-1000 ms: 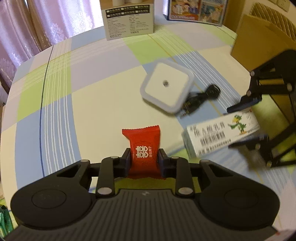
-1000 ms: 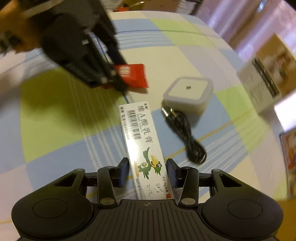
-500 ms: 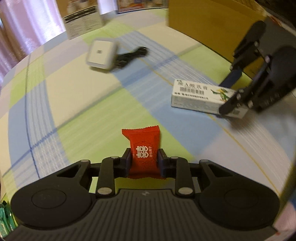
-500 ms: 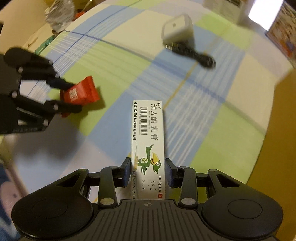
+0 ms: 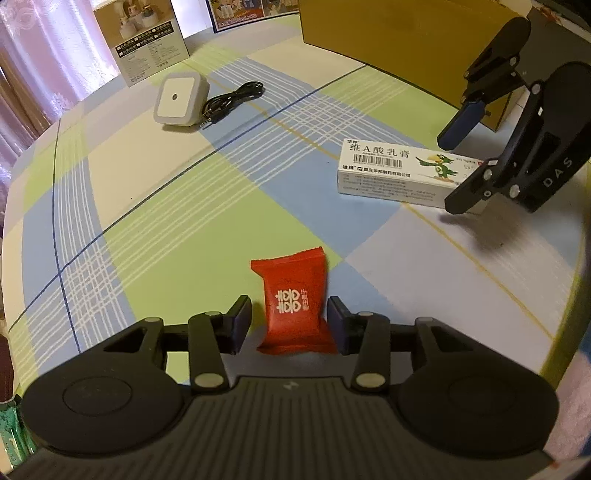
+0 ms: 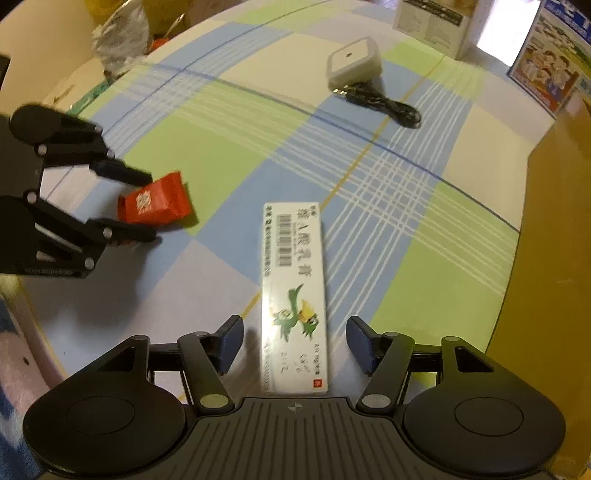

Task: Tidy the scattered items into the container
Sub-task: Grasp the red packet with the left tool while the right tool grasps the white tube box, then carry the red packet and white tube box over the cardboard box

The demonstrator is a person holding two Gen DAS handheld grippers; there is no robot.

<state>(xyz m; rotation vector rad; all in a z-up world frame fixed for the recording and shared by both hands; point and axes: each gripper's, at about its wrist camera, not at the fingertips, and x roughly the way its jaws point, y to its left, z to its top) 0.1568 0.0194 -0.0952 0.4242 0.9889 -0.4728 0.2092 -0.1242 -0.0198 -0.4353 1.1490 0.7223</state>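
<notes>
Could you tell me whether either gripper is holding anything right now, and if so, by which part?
Nothing is held. Both jaws are opening: the red packet lies loose between the left gripper's pads, the white box between the right gripper's.

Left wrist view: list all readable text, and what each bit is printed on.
"维A酸乳膏": long white carton with a green bird, beside its barcode; the smaller print is too small to read.
"囍": white mark on the red candy packet; the characters beside it are too small.
"DAS": side of the right gripper.
White product box by the curtain and colourful picture box: print too small.

Left gripper [image 5: 289, 320], right gripper [image 6: 295, 345]: fingers opening
</notes>
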